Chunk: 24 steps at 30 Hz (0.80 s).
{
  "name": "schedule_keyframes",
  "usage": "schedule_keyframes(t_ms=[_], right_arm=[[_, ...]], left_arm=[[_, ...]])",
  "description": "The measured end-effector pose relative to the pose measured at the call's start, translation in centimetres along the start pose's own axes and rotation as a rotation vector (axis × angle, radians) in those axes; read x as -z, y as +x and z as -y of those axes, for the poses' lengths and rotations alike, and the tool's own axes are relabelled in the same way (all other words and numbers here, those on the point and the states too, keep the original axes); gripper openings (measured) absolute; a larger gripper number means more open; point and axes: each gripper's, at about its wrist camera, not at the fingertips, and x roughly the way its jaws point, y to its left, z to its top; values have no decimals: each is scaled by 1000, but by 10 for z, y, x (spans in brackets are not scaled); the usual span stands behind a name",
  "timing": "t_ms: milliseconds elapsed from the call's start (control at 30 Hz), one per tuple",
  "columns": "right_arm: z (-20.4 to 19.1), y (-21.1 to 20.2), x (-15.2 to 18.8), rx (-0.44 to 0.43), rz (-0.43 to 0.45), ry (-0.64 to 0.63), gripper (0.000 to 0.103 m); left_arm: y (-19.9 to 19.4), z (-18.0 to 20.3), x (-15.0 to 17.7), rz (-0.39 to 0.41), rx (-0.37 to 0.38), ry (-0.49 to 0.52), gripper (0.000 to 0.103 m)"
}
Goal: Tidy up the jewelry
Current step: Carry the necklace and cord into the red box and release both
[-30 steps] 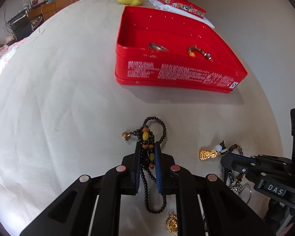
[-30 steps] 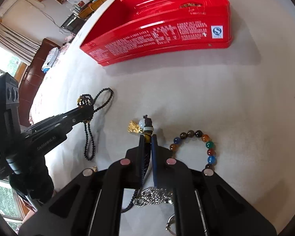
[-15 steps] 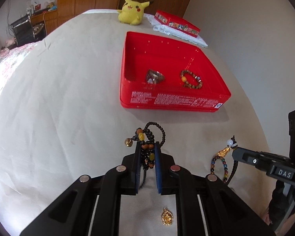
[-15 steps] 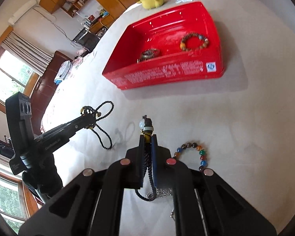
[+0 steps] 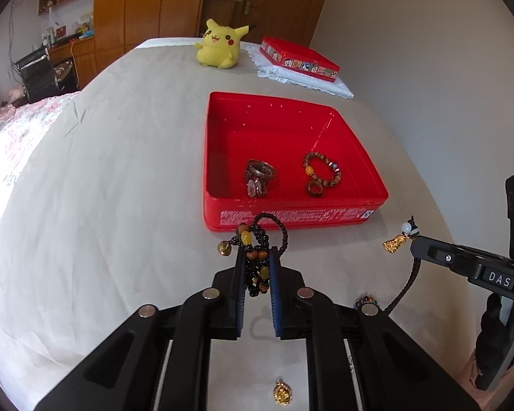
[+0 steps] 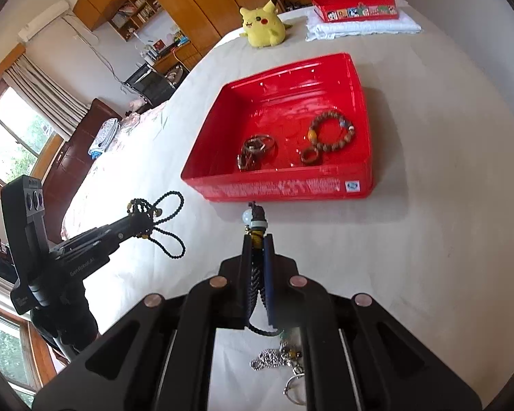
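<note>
Centrally, the left gripper clamps a black bead necklace; the right gripper clamps a dark braided cord below the open red tin.

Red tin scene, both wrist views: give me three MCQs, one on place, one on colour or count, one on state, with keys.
1. Where is the wooden bead bracelet?
A. inside the open red tin
B. on the bed cover
C. on the white cloth

2. What colour is the plush toy?
A. blue
B. yellow
C. green

3. How do the left tongs stand?
A. open, empty
B. shut on the black bead necklace
C. shut on the plush toy

Key: 1 A, it lies on the tin's floor beside the metal bangles. 2 B, plainly yellow in both views. 3 B, beads sit pinched between the pads.
</note>
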Motion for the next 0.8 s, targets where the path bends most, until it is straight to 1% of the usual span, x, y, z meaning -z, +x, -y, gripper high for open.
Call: schedule_keyframes(t_ms=[300, 367, 467, 633, 733, 800], right_arm=[[-2, -2, -20, -11, 23, 1, 5], [-4, -5, -30, -14, 37, -2, 5], [-8, -9, -48, -9, 62, -5, 5], [-12, -8, -87, 42, 108, -9, 5], [-11, 5, -117, 90, 121, -19, 5], [-4, 20, -134, 117, 122, -7, 5]], left_arm=[[6, 12, -16, 1, 25, 21, 12], [6, 16, -25, 9, 29, 23, 12], [7, 21, -43, 29, 27, 30, 12], [15, 25, -82, 66, 6, 23, 12], [30, 26, -108, 83, -15, 16, 12], [49, 24, -124, 73, -22, 6, 12]])
